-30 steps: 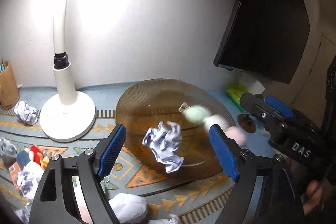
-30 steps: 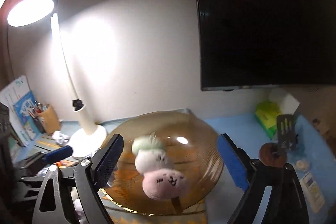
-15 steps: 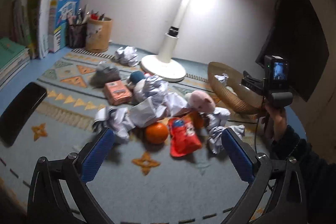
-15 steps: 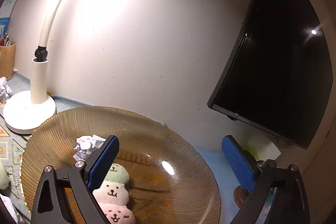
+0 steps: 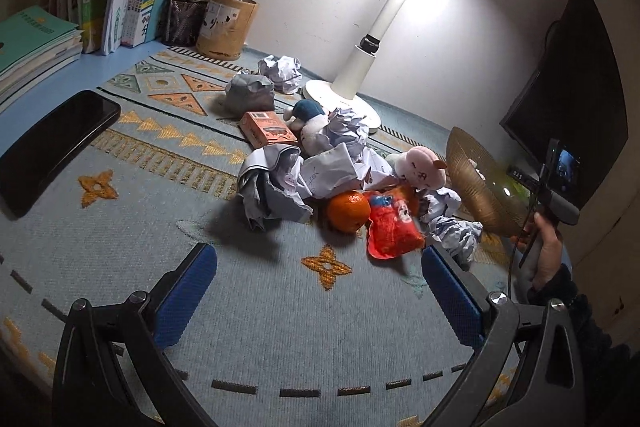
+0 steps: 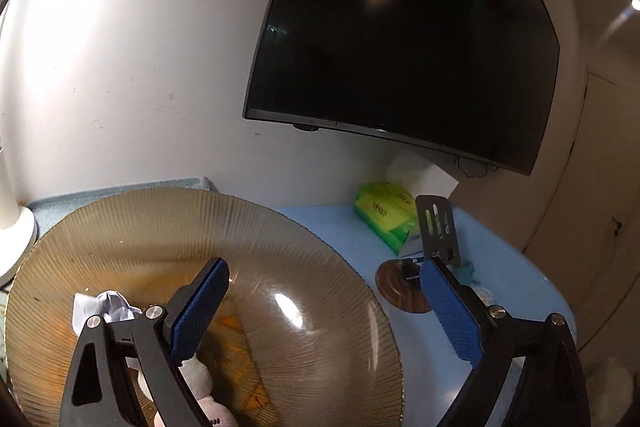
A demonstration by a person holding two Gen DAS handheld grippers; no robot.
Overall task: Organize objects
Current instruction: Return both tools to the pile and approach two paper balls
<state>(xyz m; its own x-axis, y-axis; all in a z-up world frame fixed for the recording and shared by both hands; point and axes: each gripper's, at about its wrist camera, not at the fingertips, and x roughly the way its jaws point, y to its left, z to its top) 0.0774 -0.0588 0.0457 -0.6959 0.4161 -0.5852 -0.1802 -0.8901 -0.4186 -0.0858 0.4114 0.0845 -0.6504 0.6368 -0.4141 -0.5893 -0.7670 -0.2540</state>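
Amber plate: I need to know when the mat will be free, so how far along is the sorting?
Early. The amber plate holds one crumpled paper and a plush skewer. Both the left gripper and the right gripper are open, holding nothing. The pile remains: orange, red packet, pink plush, paper balls.

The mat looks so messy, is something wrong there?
Yes. Crumpled paper balls, an orange, a red snack bag, an orange box and a pink plush lie jumbled in one heap mid-mat, unsorted.
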